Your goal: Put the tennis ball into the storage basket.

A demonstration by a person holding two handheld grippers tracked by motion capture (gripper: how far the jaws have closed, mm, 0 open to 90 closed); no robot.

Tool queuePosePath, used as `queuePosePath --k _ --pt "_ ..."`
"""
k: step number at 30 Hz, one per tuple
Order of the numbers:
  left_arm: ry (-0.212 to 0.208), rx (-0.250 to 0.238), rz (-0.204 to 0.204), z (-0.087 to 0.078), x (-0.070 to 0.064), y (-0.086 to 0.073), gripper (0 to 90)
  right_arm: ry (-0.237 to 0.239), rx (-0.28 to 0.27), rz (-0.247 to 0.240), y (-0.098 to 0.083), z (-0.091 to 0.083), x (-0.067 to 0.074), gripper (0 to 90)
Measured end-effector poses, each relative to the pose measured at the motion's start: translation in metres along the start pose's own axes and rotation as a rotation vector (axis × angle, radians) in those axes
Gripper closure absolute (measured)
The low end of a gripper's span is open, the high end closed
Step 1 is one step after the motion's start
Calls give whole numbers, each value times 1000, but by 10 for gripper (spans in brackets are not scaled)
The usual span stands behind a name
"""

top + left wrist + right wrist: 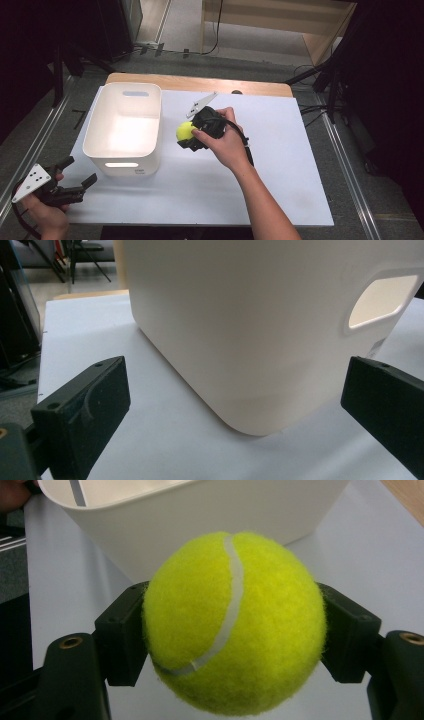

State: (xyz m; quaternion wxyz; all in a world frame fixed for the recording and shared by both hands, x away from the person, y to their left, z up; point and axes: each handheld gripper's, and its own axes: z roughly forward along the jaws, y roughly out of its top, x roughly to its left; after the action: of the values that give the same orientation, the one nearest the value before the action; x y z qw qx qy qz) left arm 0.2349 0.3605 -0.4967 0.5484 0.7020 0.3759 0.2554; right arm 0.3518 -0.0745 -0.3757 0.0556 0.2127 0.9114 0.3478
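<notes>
Left gripper [75,186]: near-left corner of tabletop, held in left hand [42,212]; jaws spread wide, nothing between them; in left gripper view they frame the bin's rounded corner, apart from it
Right gripper [187,136]: mid-tabletop, just right of bin, held in right hand [225,142]; jaws closed onto ball from both sides, pads [122,640] pressed into the felt
Tennis ball [232,622]: count 1; yellow-green, white seam; clamped in right gripper, close beside bin's right wall, outside it
Bin [125,127]: count 1; white plastic, open top, slot handle on near and far walls; stands upright at left side of tabletop; inside looks empty from high view
Grippers: count 2; grey three-cornered plate on each
Tabletop [280,165]: white sheet over wood, wood strip showing along far edge
Room: grey floor, metal rails left and right of table, cables on floor, wooden furniture beyond far edge, dark surroundings
</notes>
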Motion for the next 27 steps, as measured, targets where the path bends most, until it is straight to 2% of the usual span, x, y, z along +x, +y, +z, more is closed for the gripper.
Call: queuePosePath --k 27 --pt "-5 -1 -1 0 0 0 0 24 -4 -59 37 11 8 238"
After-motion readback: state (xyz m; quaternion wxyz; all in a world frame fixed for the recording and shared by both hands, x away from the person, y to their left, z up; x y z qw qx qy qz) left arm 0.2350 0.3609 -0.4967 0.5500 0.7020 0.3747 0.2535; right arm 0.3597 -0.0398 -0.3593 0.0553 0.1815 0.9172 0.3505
